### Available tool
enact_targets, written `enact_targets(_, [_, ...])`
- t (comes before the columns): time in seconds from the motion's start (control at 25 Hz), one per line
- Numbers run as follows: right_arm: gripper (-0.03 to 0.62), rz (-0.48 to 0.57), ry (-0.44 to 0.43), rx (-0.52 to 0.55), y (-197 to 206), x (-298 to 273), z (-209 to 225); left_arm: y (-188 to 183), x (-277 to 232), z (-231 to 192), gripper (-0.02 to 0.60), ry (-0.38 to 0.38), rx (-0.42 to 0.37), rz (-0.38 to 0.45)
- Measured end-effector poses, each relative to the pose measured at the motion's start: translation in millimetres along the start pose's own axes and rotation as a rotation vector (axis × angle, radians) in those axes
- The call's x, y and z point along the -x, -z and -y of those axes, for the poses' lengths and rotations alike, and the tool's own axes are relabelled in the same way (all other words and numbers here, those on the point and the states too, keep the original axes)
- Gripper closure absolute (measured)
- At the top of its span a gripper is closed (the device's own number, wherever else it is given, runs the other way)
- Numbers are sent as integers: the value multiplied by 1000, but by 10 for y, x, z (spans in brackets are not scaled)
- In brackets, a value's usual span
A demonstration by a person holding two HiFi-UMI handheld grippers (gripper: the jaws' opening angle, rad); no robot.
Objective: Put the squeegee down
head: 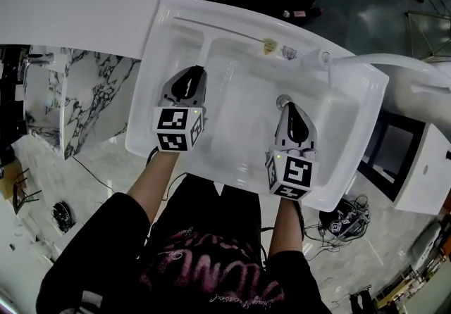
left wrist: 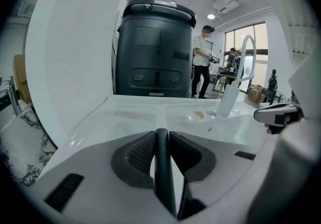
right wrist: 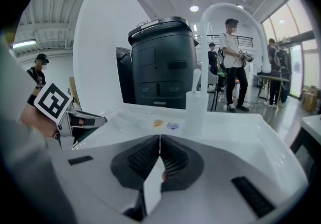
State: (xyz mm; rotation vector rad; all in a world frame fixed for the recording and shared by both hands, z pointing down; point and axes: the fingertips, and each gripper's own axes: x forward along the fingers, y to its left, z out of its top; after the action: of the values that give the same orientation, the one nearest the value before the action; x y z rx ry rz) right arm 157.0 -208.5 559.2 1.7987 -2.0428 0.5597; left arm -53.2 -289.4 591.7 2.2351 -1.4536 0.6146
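Left gripper (left wrist: 161, 136) is clamped on the squeegee (left wrist: 163, 178). We only see a dark green strip of it, standing upright between the pads (left wrist: 139, 153); the rest is out of our view. So the squeegee is in the left gripper above the white sink (head: 352, 98), not set down. In the head view that gripper (head: 192, 80) sits over the left side of the basin. Right gripper (right wrist: 160, 140) is pinched closed with nothing between its pads, and it sits over the basin just by the drain (head: 282, 101). A white arched faucet (right wrist: 204, 47) is at the sink's back right, and a dark barrel (left wrist: 153, 52) stands behind the sink.
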Motion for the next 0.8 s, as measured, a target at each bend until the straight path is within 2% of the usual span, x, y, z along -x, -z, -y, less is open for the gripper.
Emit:
enact_targets(0.44, [572, -30, -5, -13, 168, -49, 36, 141, -94, 22, 492, -1, -15, -35])
enact_targets(0.8, [572, -46, -2, -16, 252, -36, 61, 227, -135, 11, 492, -8, 4, -55])
